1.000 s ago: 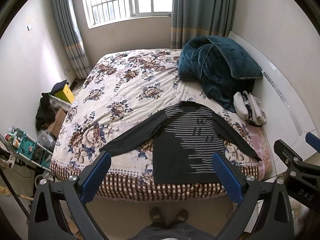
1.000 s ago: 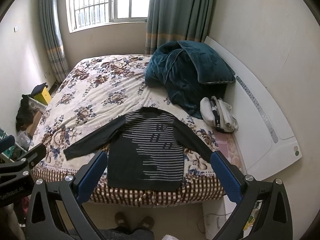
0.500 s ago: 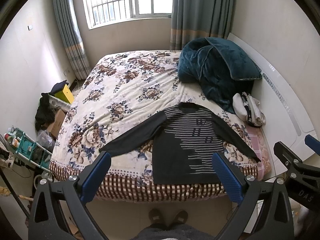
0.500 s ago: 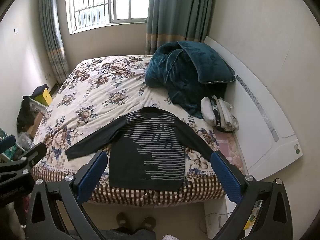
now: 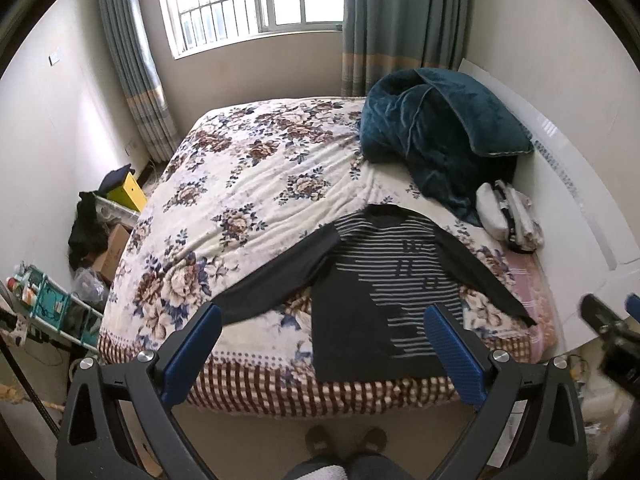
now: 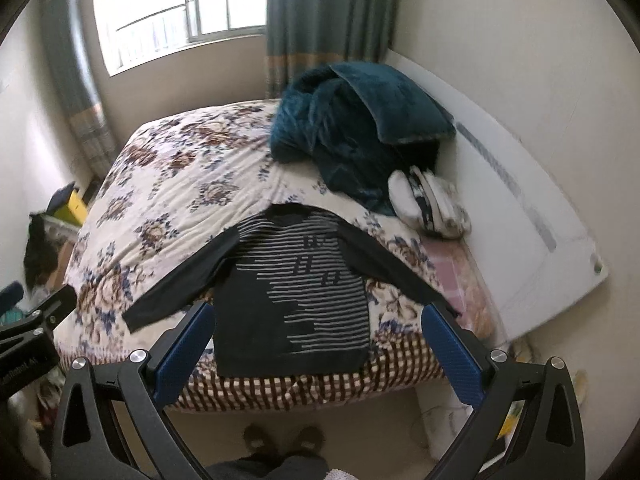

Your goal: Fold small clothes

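Dark, grey-striped, the long-sleeved top (image 5: 376,284) (image 6: 296,292) lies flat near the foot edge of our floral bed (image 5: 256,184), both sleeves spread. We hold the left gripper (image 5: 320,344) and right gripper (image 6: 316,340) above the floor, jaws wide, gripping nothing.

Colours as I read them from the wrist feeds. Sweater (image 5: 384,280): black sleeves and body, pale grey horizontal stripes across chest and one side. Bedspread (image 5: 256,184): cream ground, brown and navy floral print, with a brown-and-white check border along the near edge. Blanket (image 5: 436,136): deep teal, plush. Curtains (image 5: 384,20): grey-blue with a tan band. My left gripper (image 5: 320,332) and right gripper (image 6: 316,332): blue pads on black frames.
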`<move>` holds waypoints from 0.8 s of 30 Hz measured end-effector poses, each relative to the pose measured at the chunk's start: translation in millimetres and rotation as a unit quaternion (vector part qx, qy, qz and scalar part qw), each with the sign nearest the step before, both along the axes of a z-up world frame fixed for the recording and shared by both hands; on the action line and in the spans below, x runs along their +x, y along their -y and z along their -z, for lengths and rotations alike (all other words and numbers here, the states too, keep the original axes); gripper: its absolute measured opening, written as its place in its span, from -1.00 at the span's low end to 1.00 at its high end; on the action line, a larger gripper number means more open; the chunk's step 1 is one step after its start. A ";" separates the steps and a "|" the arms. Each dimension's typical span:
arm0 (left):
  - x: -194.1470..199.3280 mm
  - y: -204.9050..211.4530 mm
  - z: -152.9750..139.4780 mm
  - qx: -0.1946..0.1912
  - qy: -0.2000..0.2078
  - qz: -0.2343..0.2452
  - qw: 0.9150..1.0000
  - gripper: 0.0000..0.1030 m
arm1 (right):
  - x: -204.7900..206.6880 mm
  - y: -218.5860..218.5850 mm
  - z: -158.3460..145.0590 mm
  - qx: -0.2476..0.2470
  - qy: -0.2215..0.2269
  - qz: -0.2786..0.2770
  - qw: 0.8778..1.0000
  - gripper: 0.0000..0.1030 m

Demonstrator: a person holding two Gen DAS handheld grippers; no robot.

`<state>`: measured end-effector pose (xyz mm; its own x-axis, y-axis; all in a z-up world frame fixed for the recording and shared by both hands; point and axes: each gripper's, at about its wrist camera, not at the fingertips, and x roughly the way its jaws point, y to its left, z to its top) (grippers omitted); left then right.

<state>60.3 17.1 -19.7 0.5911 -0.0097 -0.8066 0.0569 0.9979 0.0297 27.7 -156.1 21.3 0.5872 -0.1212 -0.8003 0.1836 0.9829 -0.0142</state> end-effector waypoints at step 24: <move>219.8 191.5 348.4 0.169 -0.194 0.032 0.966 1.00 | 110.5 439.3 481.0 0.179 -0.192 0.390 0.883 0.89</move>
